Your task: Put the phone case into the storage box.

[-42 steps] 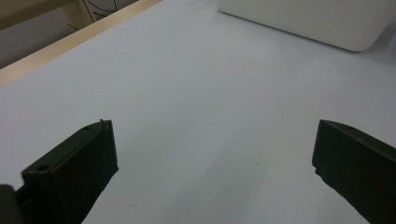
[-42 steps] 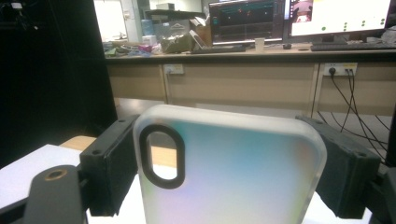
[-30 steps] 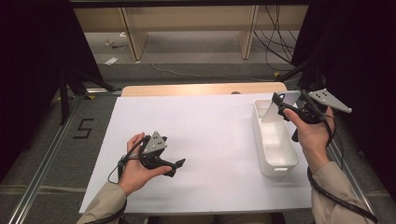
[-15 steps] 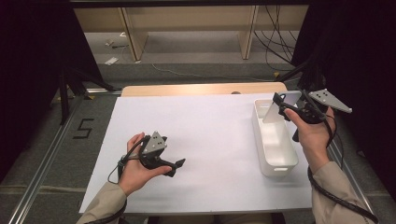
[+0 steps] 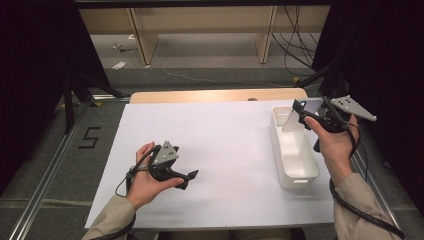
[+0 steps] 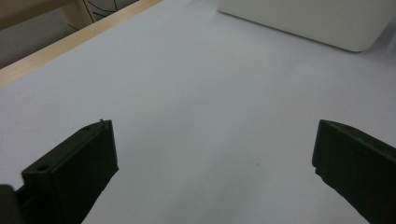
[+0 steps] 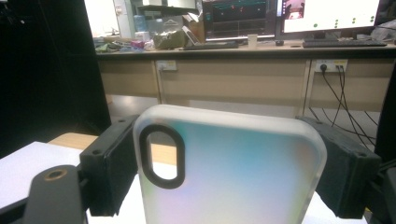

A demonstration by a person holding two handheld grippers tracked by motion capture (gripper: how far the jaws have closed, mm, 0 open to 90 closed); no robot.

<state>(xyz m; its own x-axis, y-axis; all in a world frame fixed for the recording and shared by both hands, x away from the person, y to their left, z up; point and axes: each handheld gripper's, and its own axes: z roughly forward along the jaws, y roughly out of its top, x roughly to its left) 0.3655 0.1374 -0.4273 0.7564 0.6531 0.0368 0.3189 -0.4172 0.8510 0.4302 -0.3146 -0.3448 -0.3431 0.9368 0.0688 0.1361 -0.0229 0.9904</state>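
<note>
Progress: judged to be mid-task, at the carry stage. Translucent frosted phone case with an oval black-rimmed camera cutout [image 7: 229, 172] already picked up and held in the air above the far end of the long white rectangular plastic bin [image 5: 294, 150]. Not yet set inside the bin; interior of the bin looked empty. Remaining, as judged: lowering the case into the bin and releasing it.

Right gripper [image 5: 301, 111]: pinching the phone case across its width, one black jaw pressed on each long edge, as shown in the right gripper view.

Left gripper [image 5: 189, 176]: jaws spread wide, nothing between them; resting low over the white table [image 5: 225, 145], well apart from the bin, on its left side, pointed towards the bin.

Orientation of the phone case: long axis roughly upright, slightly tilted, running from the jaws upward. Camera cutout end at the top; lower end hidden below the jaws in the right gripper view. Flat back faced towards the gripper camera. In the high view, seen as a pale slanted panel [image 5: 295, 116] over the bin's far end, leaning relative to the bin's long axis.
</note>
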